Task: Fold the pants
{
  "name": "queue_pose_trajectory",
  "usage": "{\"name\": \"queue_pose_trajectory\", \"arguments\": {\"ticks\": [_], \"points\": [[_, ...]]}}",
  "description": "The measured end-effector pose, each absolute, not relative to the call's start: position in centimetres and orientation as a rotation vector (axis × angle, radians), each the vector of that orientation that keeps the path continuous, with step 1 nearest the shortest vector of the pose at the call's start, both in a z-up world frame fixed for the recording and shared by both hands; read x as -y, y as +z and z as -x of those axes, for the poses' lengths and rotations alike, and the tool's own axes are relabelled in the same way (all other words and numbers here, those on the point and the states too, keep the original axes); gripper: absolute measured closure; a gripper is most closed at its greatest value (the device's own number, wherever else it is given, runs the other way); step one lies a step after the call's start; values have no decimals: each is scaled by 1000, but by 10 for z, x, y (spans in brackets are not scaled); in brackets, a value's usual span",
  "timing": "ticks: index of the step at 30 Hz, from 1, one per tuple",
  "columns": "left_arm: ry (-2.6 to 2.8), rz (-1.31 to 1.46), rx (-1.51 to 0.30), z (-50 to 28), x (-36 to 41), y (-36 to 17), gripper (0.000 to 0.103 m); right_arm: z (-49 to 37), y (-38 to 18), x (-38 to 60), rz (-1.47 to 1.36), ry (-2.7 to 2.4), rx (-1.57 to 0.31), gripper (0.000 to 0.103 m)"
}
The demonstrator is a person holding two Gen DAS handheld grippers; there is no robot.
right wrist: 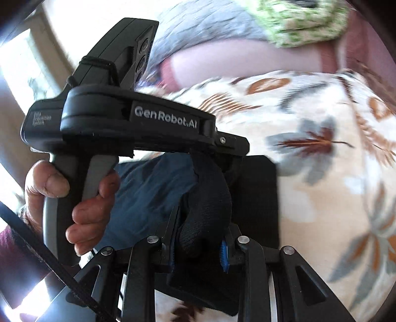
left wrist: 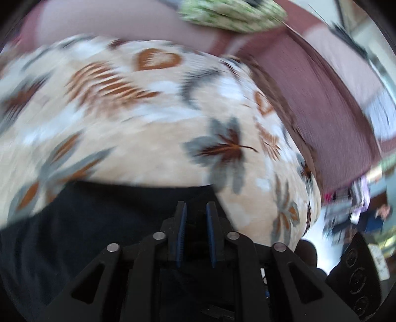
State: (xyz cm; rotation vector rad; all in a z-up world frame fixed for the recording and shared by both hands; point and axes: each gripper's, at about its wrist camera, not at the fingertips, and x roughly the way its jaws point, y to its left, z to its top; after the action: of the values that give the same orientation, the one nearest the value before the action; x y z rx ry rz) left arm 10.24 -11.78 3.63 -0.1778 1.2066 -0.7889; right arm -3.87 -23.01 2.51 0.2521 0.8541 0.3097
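The dark pants (left wrist: 86, 223) lie on a beige blanket with a leaf print (left wrist: 148, 138), filling the lower left of the left wrist view. My left gripper (left wrist: 196, 210) sits over the pants' upper edge, jaws narrowly apart with dark fabric between them; the grip cannot be judged. In the right wrist view my right gripper (right wrist: 200, 237) is shut on a thick bunch of the dark pants fabric (right wrist: 210, 198). The left gripper's body (right wrist: 138, 121), held by a hand (right wrist: 81, 213), crosses just ahead of it. Both views are motion-blurred.
The blanket (right wrist: 334, 173) covers a bed with a maroon sheet (left wrist: 321, 99) beyond it. A green patterned pillow (left wrist: 230, 14) lies at the far end; it also shows in the right wrist view (right wrist: 302, 22). Room clutter (left wrist: 358, 210) is past the bed's right edge.
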Motion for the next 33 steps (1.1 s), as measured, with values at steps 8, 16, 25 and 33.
{"name": "queue_pose_trajectory", "arguments": {"ticks": [8,16,25,33], "points": [[-631,398,-1138,-94,18,41,60,30,12,178,-203,445,-928,42],[-480,437,-1103,-67,-27,45,60,44,36,183,-233,538,-885,42],[-499,261,-1104,-23,36,47,60,-24,41,237,-611,516,-910,42],[-352,90,-1171,-8,55,19,61,-71,-30,227,-979,589,-1094,44]]}}
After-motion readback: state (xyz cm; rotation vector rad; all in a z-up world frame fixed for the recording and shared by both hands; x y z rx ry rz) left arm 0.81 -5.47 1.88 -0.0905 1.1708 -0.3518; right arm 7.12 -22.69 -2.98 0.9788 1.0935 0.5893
